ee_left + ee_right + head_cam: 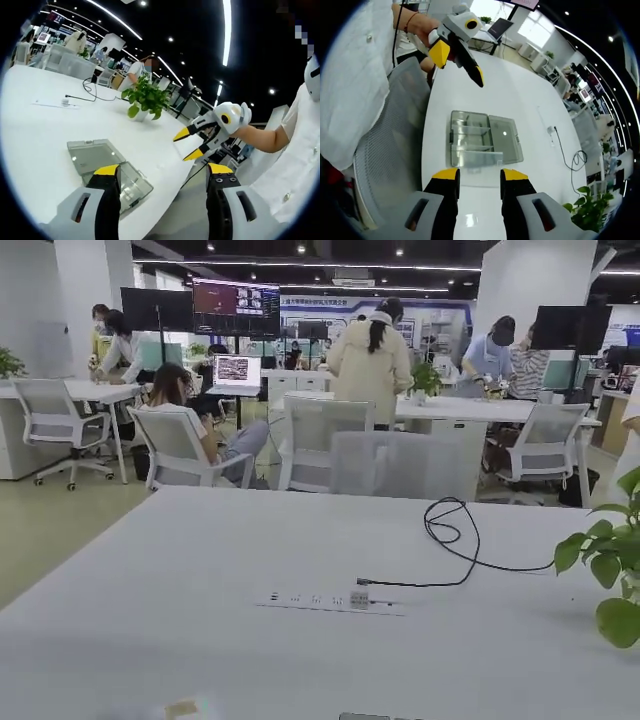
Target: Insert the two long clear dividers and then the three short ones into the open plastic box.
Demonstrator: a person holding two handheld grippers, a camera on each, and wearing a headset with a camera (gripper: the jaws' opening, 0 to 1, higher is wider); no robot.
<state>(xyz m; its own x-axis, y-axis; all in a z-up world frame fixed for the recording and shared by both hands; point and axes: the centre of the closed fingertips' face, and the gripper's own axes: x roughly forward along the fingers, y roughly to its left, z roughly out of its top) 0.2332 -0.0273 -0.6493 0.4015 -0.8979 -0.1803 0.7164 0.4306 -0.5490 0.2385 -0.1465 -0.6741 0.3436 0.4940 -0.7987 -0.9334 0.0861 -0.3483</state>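
i see my left hand-held gripper (164, 169) and right hand-held gripper (480, 173) spread, empty, near the plastic box (506, 141), and the screen (236, 308) writing is too blurred to read.

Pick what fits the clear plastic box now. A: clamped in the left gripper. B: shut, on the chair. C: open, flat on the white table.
C: the plastic box lies open on the white table, the left gripper and right gripper both apart from it.

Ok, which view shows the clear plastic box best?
Right gripper view: the open clear plastic box lies whole, seen from above, with clear dividers in its base. Left gripper view shows the box at a shallow angle, partly behind a jaw. Head view: a grey sliver at the bottom edge, cannot tell.
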